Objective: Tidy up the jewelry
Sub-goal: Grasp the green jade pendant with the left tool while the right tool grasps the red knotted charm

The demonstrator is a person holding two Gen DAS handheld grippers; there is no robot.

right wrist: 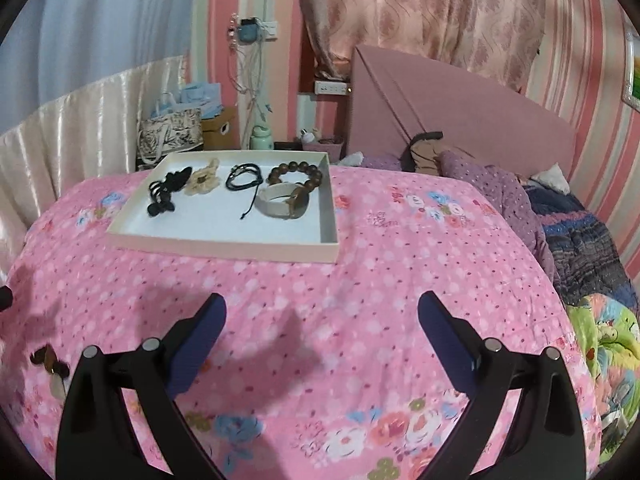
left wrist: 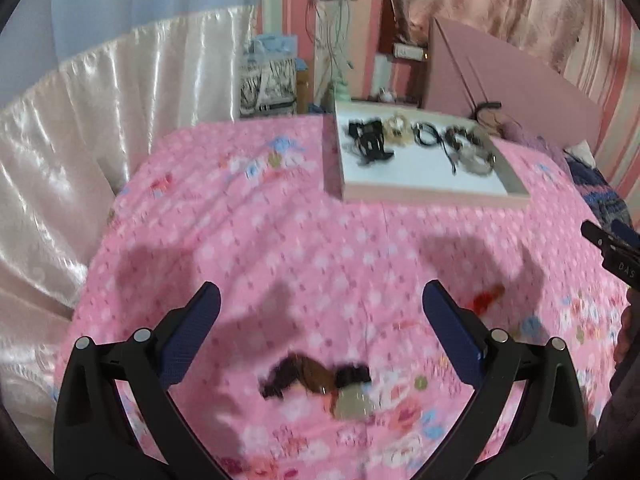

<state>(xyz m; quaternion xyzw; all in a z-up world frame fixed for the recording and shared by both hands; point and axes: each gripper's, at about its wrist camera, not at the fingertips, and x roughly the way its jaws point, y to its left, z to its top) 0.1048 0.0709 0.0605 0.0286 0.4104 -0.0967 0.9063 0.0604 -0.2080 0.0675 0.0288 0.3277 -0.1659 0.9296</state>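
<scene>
Well short of the tray (right wrist: 224, 246), on the pink quilt (left wrist: 280, 240), a brown hair clip (left wrist: 316, 380) lies beneath the left gripper (left wrist: 320, 312), both grippers' jaws wide and empty, and a careless close could snag the fabric.

Motion blur smears the brown and black hair clip (left wrist: 316, 378) on the bedspread; in the right wrist view a gripper arm partly hides it.

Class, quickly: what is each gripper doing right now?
Left gripper: open, holding nothing.
Right gripper: open, holding nothing.
</scene>
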